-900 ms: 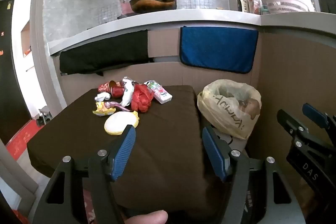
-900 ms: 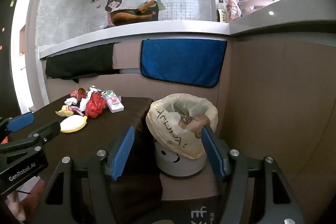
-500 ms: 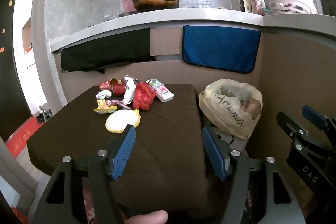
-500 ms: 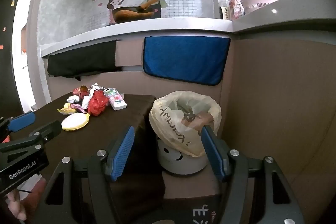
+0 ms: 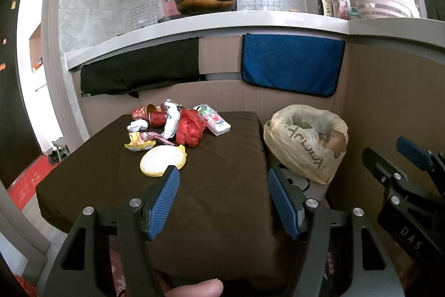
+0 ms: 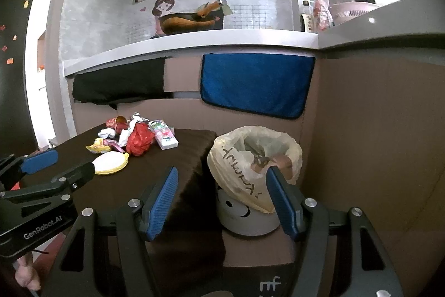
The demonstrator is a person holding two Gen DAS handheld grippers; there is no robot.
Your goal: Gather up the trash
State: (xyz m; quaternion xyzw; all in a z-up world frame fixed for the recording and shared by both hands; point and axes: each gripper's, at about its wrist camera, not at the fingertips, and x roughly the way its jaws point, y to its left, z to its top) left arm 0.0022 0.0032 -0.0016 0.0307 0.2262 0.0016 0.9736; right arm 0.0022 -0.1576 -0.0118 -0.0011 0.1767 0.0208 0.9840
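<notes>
Kitchen counter backdrop; brown-covered table [image 5: 222, 185] below both tools. Left gripper [image 5: 224, 202]: jaws spread, nothing between, trash pile [image 5: 178, 127] ahead on table. Right gripper [image 6: 222, 202]: jaws spread, empty, lined bin [image 6: 254, 157] just ahead beside table edge

Two tools [image 5: 224, 199], one lined bin [image 5: 306, 146], two hanging cloths [image 5: 292, 66].

The trash pile [image 5: 172, 127] of crumpled wrappers lay ahead of the left tongs [image 5: 222, 199]; the bagged bin [image 6: 254, 157] stood between the right tongs [image 6: 221, 202].
</notes>
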